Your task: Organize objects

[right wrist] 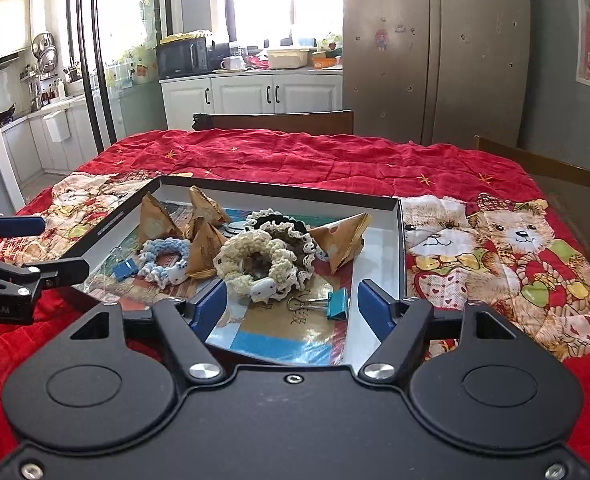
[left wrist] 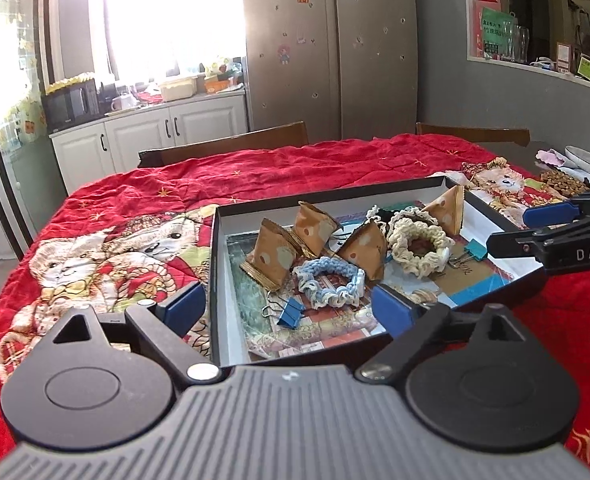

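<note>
box point(left wrist: 375, 196) ahead, apparently clear of both spread grippers

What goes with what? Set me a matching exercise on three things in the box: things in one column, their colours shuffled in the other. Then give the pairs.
Things
1. triangular packets
2. binder clip beside the cream scrunchie
3. binder clip beside the blue-and-white scrunchie

Colours
a. dark blue
b. brown with pale spots
c. teal

Pairs: 1-b, 2-c, 3-a
</note>
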`<state>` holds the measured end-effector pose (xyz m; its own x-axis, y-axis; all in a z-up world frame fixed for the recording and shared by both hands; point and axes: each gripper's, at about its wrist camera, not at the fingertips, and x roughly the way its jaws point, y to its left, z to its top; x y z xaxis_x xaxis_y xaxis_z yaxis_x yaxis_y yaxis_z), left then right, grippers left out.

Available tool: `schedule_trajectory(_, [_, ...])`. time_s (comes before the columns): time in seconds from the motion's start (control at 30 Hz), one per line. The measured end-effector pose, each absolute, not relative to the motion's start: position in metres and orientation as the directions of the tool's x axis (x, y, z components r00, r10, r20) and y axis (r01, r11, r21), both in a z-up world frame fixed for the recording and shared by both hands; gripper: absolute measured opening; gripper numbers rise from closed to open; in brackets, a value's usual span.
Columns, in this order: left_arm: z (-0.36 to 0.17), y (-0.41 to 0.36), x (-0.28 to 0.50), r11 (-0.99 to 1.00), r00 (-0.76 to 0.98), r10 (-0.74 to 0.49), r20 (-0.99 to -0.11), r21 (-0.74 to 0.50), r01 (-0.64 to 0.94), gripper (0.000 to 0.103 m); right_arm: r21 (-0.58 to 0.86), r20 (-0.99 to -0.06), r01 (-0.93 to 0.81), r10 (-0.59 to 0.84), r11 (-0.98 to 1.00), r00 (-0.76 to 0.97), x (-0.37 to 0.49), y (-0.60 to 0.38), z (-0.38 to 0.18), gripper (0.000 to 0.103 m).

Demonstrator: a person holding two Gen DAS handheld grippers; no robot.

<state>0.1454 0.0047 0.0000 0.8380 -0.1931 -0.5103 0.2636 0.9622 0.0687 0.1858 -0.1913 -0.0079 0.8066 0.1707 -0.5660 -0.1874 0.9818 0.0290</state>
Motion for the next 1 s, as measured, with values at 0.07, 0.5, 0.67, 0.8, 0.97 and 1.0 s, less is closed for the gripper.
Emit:
schedule_trajectory(0.07, [0.003, 0.006, 0.141, 0.963, 0.84, -0.19, -0.509, 0.071, 0.261, 0.097, 0.018, -0.567, -0.187, 0.164, 0.982, 0.807, 0.18, -0.189, -0.005, 0.073])
schedule_trajectory(0.5, [0.012, 0.007, 0.104, 0.957, 0.848, -0.186, -0.497, 0.104, 0.271, 0.103, -0.042, -0.558, -0.156, 0.106, 0.987, 0.823, 0.136, -0.181, 0.011, 0.082])
schedule_trajectory(0.67, [0.014, 0.003, 0.088, 0.949, 0.848, -0.202, -0.491, 0.117, 0.294, 0.103, -0.038, -0.56, -0.144, 0.099, 0.989, 0.823, 0.123, -0.183, 0.014, 0.083])
schedule_trajectory(0.8, [0.016, 0.002, 0.078, 0.946, 0.837, -0.219, -0.502, 0.102, 0.308, 0.103, -0.032, -0.56, -0.142, 0.1, 0.989, 0.822, 0.112, -0.183, 0.015, 0.084])
schedule_trajectory(0.97, [0.015, 0.002, 0.069, 0.948, 0.826, -0.218, -0.519, 0.088, 0.305, 0.103, -0.03, -0.561, -0.145, 0.103, 0.989, 0.822, 0.098, -0.183, 0.017, 0.088])
schedule_trajectory(1.0, [0.014, 0.003, 0.067, 0.95, 0.823, -0.218, -0.525, 0.079, 0.302, 0.103, -0.033, -0.561, -0.143, 0.1, 0.989, 0.822, 0.096, -0.183, 0.017, 0.088])
